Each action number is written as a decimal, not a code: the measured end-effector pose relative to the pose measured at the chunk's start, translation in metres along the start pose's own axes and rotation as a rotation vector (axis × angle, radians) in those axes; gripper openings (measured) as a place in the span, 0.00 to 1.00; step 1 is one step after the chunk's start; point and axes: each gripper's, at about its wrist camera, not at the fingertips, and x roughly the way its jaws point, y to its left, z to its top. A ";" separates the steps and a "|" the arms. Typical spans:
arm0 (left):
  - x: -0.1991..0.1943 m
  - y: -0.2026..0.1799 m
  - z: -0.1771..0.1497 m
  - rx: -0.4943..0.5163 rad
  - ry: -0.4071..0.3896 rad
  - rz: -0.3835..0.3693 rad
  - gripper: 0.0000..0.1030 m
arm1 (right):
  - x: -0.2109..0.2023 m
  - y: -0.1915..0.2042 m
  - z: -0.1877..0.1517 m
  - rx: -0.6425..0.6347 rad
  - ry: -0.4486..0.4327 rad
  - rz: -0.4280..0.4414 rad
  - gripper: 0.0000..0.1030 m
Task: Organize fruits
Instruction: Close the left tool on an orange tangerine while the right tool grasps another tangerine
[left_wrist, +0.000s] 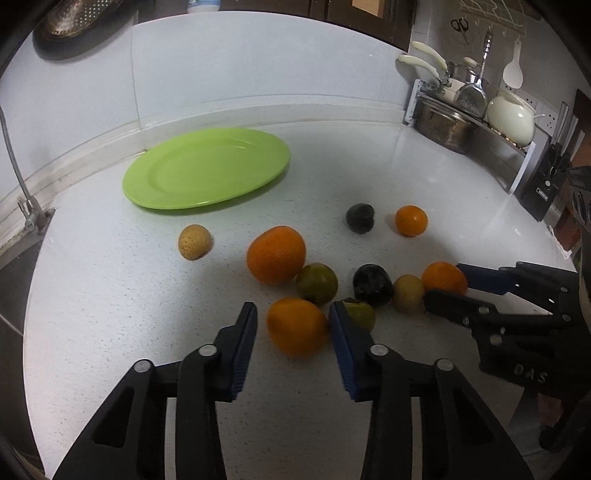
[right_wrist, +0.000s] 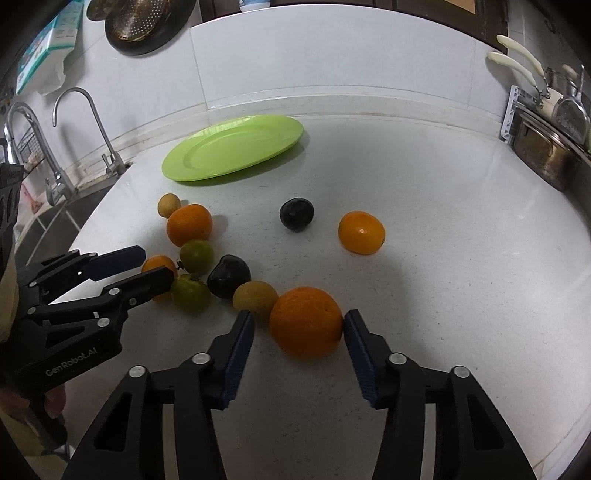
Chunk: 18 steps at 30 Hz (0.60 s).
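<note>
Several fruits lie loose on the white counter, with a green plate bare behind them. My left gripper straddles a small orange. Its right pad touches the fruit and a gap shows at its left pad, so it is open. My right gripper straddles a larger orange in the same way, touching on the right with a gap on the left. Each gripper also shows in the other's view: the left gripper and the right gripper.
Other fruits between the grippers: two green ones, two dark plums, a tan fruit, a big orange. A sink with taps is at the left. A rack with pots stands at the right.
</note>
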 end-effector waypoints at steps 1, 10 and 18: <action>0.000 -0.001 0.000 0.003 0.001 -0.008 0.34 | 0.000 0.000 0.001 0.001 -0.001 -0.004 0.42; -0.003 0.000 0.000 -0.005 -0.012 0.003 0.33 | -0.005 0.000 0.000 0.006 -0.021 -0.013 0.41; -0.018 -0.002 -0.001 -0.017 -0.042 0.003 0.33 | -0.021 0.005 0.004 -0.012 -0.067 -0.021 0.41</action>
